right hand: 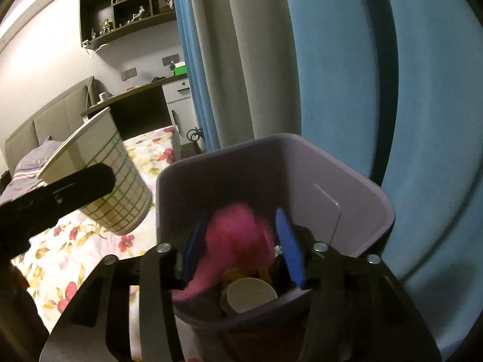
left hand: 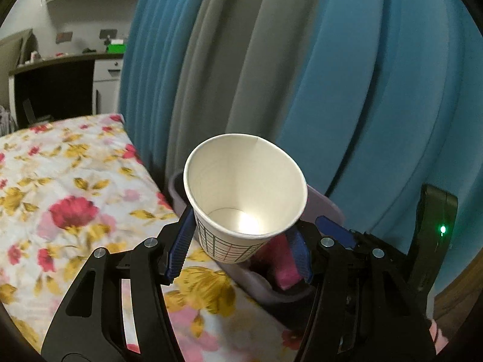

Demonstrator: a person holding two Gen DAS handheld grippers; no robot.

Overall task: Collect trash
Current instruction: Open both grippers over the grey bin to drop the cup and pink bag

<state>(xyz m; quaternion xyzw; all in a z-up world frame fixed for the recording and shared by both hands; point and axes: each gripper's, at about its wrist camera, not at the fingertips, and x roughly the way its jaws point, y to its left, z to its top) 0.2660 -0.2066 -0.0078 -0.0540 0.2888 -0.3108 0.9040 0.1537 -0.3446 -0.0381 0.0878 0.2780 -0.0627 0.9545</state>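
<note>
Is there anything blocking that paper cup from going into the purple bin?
Nothing fixed. The paper cup sits gripped in the left gripper beside the open-topped purple bin. The right gripper over the bin, with a pink item between its jaws, crowds the opening.

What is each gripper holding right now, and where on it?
Left gripper clamps the paper cup by its lower wall, near the base. Right gripper is open over the bin; the blurred pink item sits between its fingers, apparently released.
</note>
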